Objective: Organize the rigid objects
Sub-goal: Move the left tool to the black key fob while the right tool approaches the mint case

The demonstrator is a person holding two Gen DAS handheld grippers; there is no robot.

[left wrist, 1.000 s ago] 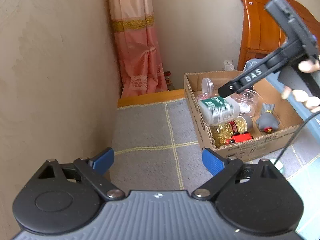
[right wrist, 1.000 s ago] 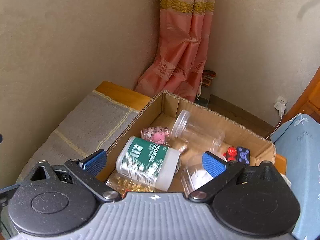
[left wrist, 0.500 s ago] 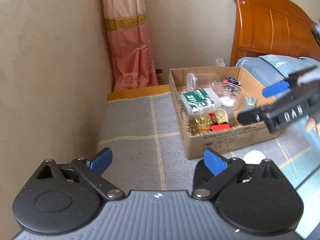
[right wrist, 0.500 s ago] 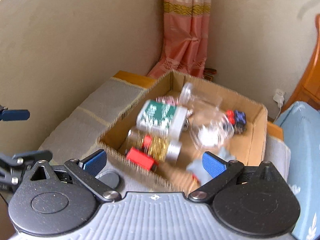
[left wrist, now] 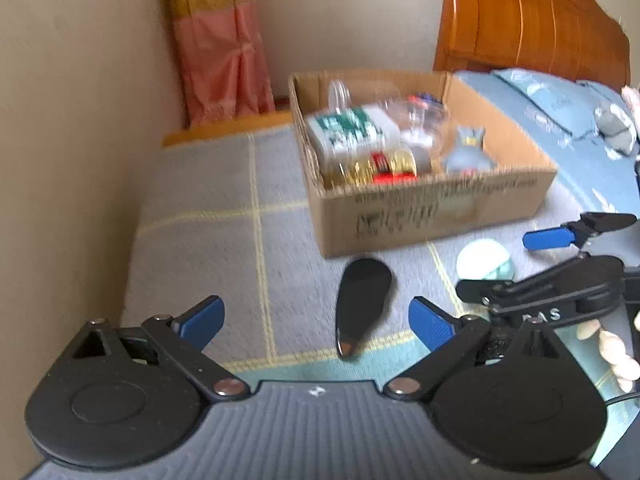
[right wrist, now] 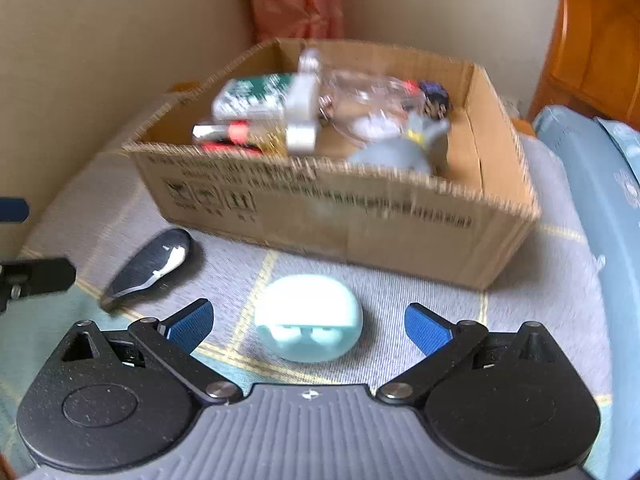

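Observation:
My right gripper (right wrist: pixel 309 326) is open and low over the grey mat. A mint earbud case (right wrist: pixel 308 316) lies between its blue pads, which stand clear of it. In the left wrist view the same case (left wrist: pixel 484 258) sits between the right gripper's fingers. My left gripper (left wrist: pixel 315 320) is open, with nothing in it. A black spoon-shaped object (left wrist: pixel 362 300) lies on the mat just ahead of it. Behind both stands the cardboard box (right wrist: pixel 320 208), holding a green-and-white bottle (left wrist: pixel 352 132), a gold jar (left wrist: pixel 376 166), a grey figurine (left wrist: pixel 466 152) and clear plastic containers.
A beige wall (left wrist: pixel 80 120) runs close along the left side of the mat. The pink curtain (left wrist: pixel 220 40) hangs in the corner. A wooden headboard (left wrist: pixel 520 20) and blue bedding (left wrist: pixel 560 112) lie to the right. A person's fingers (left wrist: pixel 616 352) hold the right gripper.
Both grippers have sunk and drawn back from the box. The right one left its place over the box for the mat in front. The earbud case and black object have come into view.

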